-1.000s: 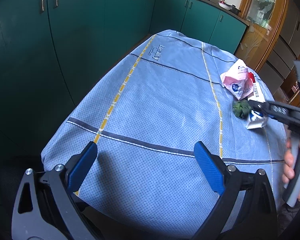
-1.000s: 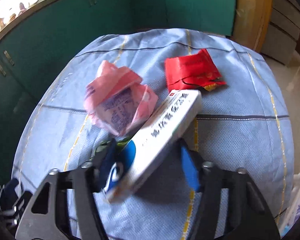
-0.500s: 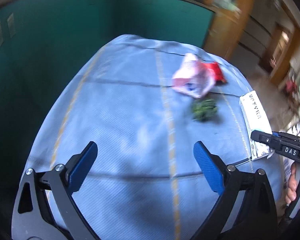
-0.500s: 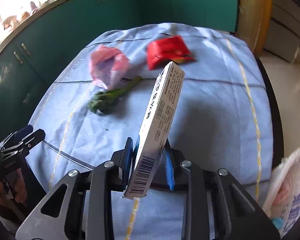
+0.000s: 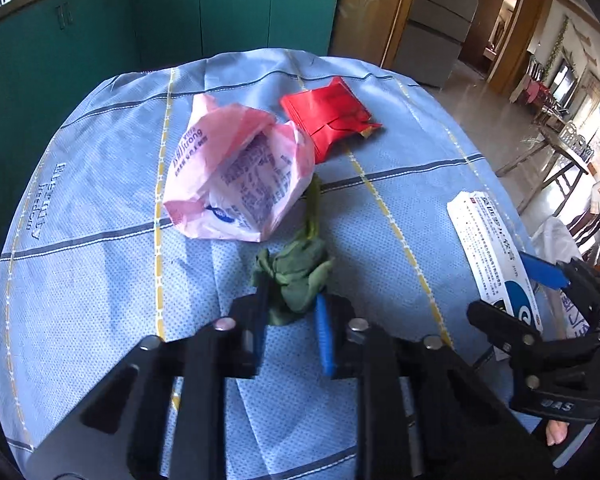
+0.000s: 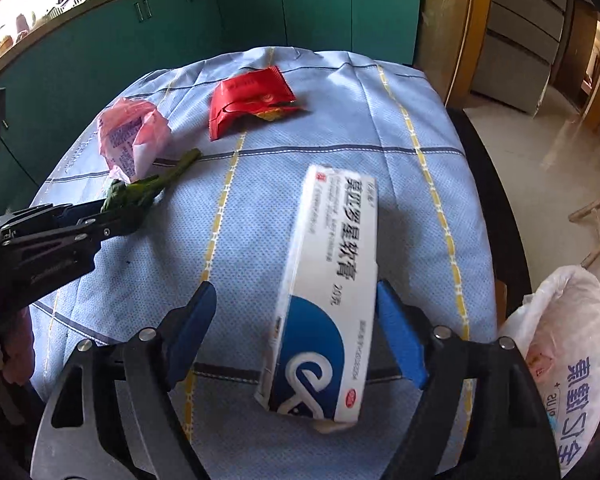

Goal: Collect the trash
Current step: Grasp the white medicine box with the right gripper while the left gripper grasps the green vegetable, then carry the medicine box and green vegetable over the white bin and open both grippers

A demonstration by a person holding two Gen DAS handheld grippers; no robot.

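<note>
On the blue checked cloth of the surface (image 5: 100, 264), the left hand-held gripper (image 5: 292, 320) is closing its jaws on the green leafy scrap (image 5: 296, 276), and the pads already press on its crumpled head. The thin stem of the scrap points away toward the pink crumpled bag (image 5: 236, 184), which lies just beside it. The right hand-held gripper (image 6: 296, 328) is opening its jaws; the white and blue box (image 6: 324, 300) is between them, touching only the right pad, so it looks released rather than held. The box lies near the right edge of the surface, close to the white plastic bag (image 6: 568, 360) that hangs beyond this edge and seems to be the place for the trash.

To do the step well, I think the left grip should stay firm on the thick part of the scrap, because soft leaves can tear or slip, and the lift should go straight up so that the stem does not drag the pink bag. The red packet (image 5: 332, 116) lies further back, apart from both grippers. The middle of the cloth is free for carrying the scrap across, but the right gripper and the box stand on the way to the plastic bag, so the left hand needs to pass above or behind them.
</note>
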